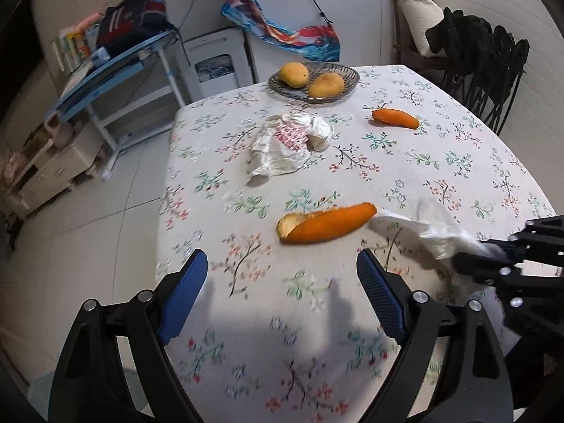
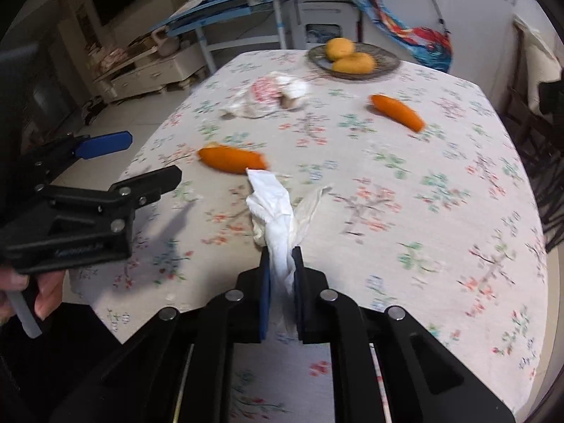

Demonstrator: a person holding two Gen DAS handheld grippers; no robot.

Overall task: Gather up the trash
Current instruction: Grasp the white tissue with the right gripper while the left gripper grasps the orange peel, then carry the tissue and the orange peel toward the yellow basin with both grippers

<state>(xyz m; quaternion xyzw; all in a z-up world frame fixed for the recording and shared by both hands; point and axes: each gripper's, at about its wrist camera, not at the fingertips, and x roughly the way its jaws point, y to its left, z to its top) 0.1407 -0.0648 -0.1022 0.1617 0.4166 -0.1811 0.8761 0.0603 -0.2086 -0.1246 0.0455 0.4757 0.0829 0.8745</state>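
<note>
A table [image 1: 352, 317] with a floral cloth filled the middle of the room, and pale floor tiles [image 1: 88, 229] ran off past its left edge. Beyond the far left corner stood a blue-framed desk [image 1: 116, 67], piled with books [image 1: 70, 49] and a dark bag [image 1: 134, 21]. A low cream cabinet [image 1: 46, 169] sat against the left wall. Behind the far edge stood a white appliance [image 1: 215, 67], with a colourful cloth [image 1: 282, 31] hanging next to it on the white wall. By the far right corner, a dark chair [image 1: 490, 70] was draped in black, with a pale cushion [image 1: 416, 17] behind it. Shadows fell across the near edge.
</note>
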